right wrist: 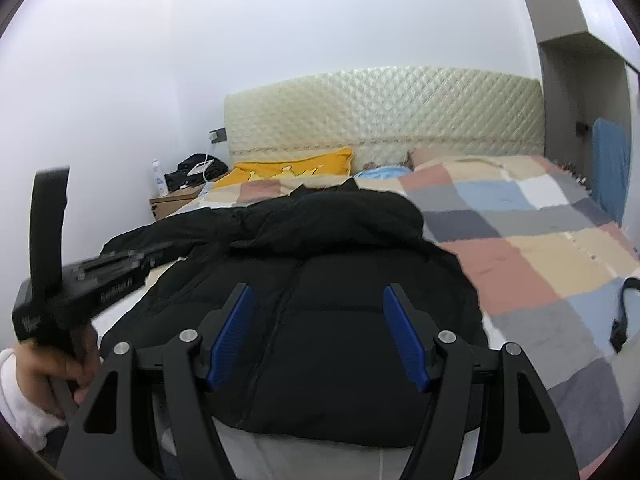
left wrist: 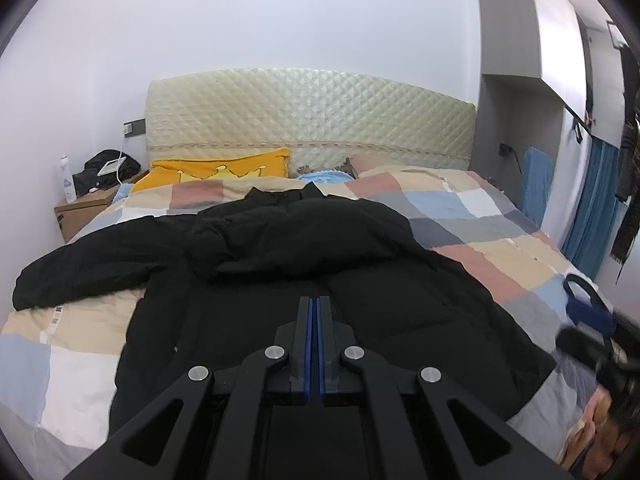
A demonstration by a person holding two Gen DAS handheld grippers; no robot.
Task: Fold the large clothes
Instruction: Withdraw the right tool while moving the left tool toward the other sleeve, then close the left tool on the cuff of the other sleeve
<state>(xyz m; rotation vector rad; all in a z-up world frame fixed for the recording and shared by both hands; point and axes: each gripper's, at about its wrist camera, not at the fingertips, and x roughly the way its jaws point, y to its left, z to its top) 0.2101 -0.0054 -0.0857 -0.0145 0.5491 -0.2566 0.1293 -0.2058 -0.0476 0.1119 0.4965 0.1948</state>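
While above black jacket [right wrist: 340, 280], blurred, unreadable lettering on left tongs [right wrist: 120, 268].

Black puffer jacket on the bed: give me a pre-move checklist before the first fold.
1. Black puffer jacket lies on the checked quilt: ok.
2. Left sleeve spread outward: ok.
3. Right sleeve spread: cannot tell, not visible.
4. Right gripper open and empty above the jacket's front: ok.
5. Left gripper open for a grasp: not ok, jaws closed, nothing between them.
6. Black strap lies off the jacket: ok.
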